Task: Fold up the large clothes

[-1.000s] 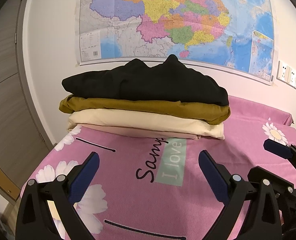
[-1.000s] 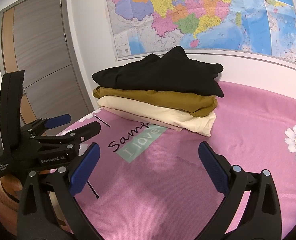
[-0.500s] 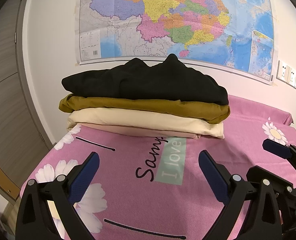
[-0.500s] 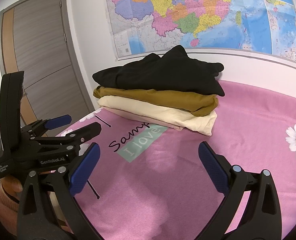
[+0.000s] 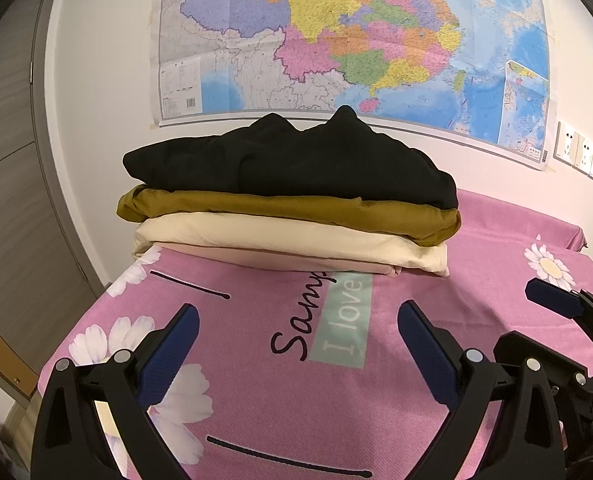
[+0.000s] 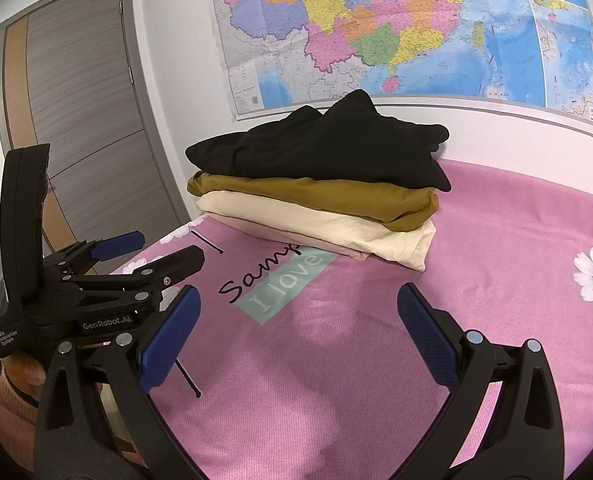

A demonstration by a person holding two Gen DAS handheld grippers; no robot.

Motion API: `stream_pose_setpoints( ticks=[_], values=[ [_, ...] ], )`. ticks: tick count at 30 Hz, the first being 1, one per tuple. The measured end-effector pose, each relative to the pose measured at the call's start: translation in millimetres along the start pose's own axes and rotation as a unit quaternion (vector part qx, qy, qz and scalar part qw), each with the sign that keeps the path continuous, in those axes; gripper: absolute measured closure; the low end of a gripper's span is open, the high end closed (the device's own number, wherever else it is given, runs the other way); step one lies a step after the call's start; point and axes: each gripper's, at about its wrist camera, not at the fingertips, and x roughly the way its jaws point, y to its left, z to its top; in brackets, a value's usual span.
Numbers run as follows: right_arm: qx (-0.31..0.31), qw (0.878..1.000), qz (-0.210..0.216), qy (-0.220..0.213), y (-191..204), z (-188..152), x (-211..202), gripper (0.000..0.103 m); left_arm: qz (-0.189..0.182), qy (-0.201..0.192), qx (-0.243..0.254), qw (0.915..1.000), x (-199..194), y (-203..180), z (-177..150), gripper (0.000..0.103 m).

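Here, left gripper (image 5: 298,344) and right gripper (image 6: 298,326) level above pink bedsheet (image 5: 376,400), fingers spread, empty, facing folded clothes stack (image 5: 292,208).

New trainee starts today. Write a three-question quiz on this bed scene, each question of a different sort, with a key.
1. True or false: the black garment lies on top of the stack.
2. What lies directly under the mustard garment? A) the cream garment B) a towel C) the pink bedspread
3. Fill in: the left gripper and right gripper both hold ____.

Key: 1 true; 2 A; 3 nothing, both are open.
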Motion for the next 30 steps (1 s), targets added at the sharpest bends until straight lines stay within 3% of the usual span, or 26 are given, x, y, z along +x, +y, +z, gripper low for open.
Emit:
stream_pose_setpoints(
  ticks=[30],
  values=[
    [0.001,1.0,-0.002,-0.005,-1.6,2.9,-2.3,0.006,0.005,-0.003,-0.006,1.0,0.3,6.3,5.5,0.007]
  ],
)
